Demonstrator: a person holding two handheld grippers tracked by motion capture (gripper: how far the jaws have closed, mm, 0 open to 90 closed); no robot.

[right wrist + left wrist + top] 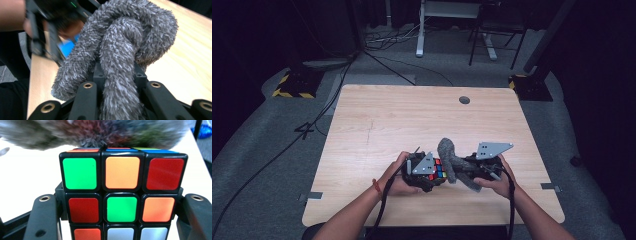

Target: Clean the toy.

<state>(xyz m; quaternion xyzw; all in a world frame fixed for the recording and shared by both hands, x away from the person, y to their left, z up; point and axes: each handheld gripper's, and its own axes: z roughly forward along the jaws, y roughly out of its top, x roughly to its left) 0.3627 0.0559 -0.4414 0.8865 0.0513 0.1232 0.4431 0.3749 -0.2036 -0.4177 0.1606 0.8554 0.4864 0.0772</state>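
Wiping a puzzle cube with a fleecy cloth, at the near edge of the table (362,125). Nearest the person, two forearms enter from below. The left gripper (424,172) has its jaws clamped on the lower rows of the puzzle cube (121,195), which stands between them with a mixed face of green, orange, red and white tiles toward the camera. The right gripper (472,172) has its jaws pinched narrow on a bunched, looped grey cloth (120,62). Just beyond the cube's top edge, in the left gripper view, the cloth's pile (100,132) lies against or directly above the upper face; contact cannot be confirmed.

To do the step well, the cube should probably be kept clamped and motionless while the cloth sweeps across the exposed face in short strokes, pressing lightly so that the layers do not twist. A regrip is likely needed to reach the faces covered by the jaws. Farther off, the tabletop bears a dark round port (464,100).
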